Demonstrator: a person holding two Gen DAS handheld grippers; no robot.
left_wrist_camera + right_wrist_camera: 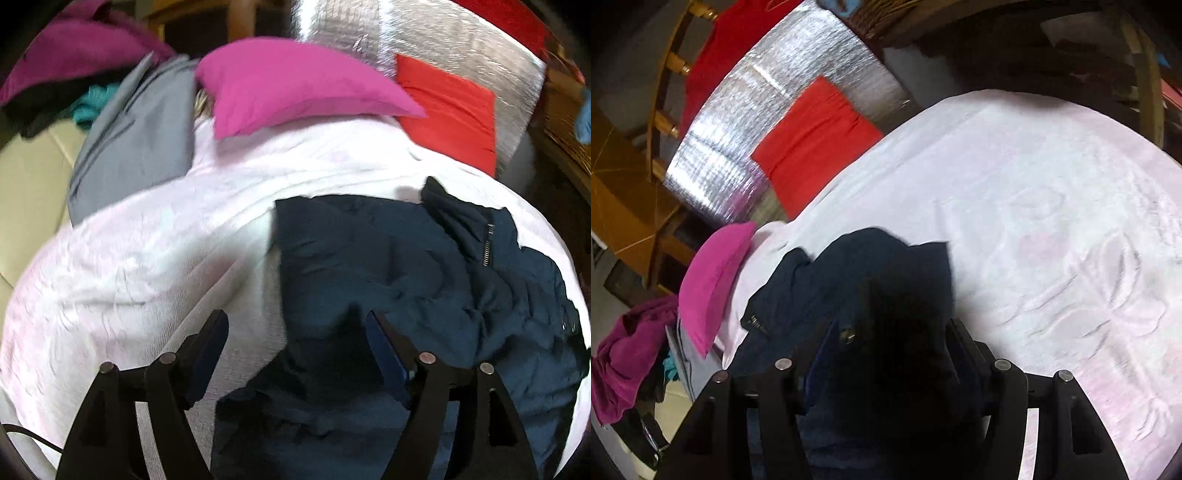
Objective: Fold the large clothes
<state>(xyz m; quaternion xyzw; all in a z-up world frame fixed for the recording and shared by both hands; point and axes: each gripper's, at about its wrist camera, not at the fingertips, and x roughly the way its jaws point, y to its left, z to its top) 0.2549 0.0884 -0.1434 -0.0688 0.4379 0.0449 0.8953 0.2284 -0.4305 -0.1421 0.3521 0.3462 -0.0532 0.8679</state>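
Navy jacket (406, 266) is lying crumpled on the near part of the white-sheeted bed (147, 258), both the left hand-held gripper (295, 332) and the right hand-held gripper (886, 339) hovering spread over it, seemingly seeking fresh fold grips.

Both wrist views look steeply down, close over the navy garment (388, 258) (871, 273) on the white sheet (147, 258) (1052, 221).

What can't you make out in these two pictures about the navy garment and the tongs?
- Navy garment: its lower part runs off the bottom edge in the left wrist view, so its kind is unclear.
- Right tongs: in the right wrist view, dark fabric and shadow fill the gap, so a grip can't be confirmed.
- Clothes pile: blurred at the fisheye's left edge; items indistinguishable.
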